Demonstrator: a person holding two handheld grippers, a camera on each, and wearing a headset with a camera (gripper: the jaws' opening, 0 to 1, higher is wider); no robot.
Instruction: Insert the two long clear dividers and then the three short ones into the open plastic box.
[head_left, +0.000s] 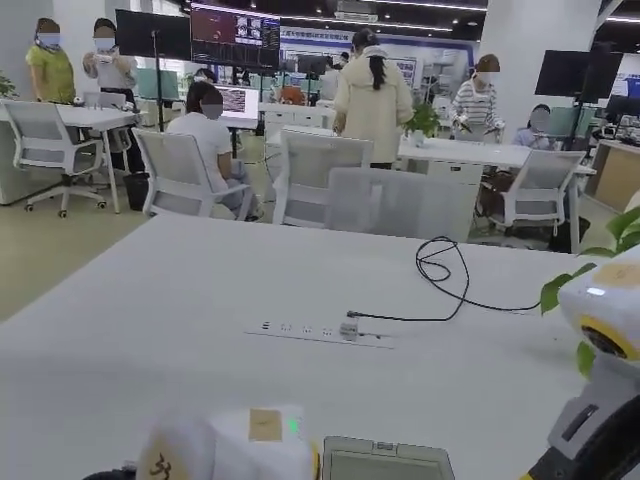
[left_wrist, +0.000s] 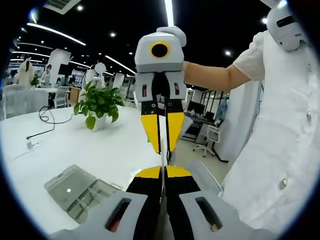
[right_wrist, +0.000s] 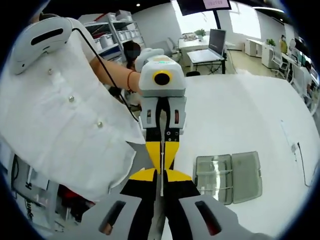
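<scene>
The left gripper (left_wrist: 161, 174) and right gripper (right_wrist: 161, 175) meet tip to tip. Both sets of jaws are pressed onto a thin clear plastic divider strip (left_wrist: 161, 160), which is edge-on and barely discernible. Beyond, the open clear plastic box (right_wrist: 227, 177) lies on the white table (right_wrist: 240, 110). In the head view, the frame's bottom edge cuts off most of the box.

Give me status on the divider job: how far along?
Early, as far as I can tell. Done: the box lies open on the table; two lines cross its base, perhaps the long dividers, but I cannot be sure. In hand: the left gripper and right gripper are shut tip to tip on a thin clear strip, likely a divider. Left: seating it and the rest.
</scene>
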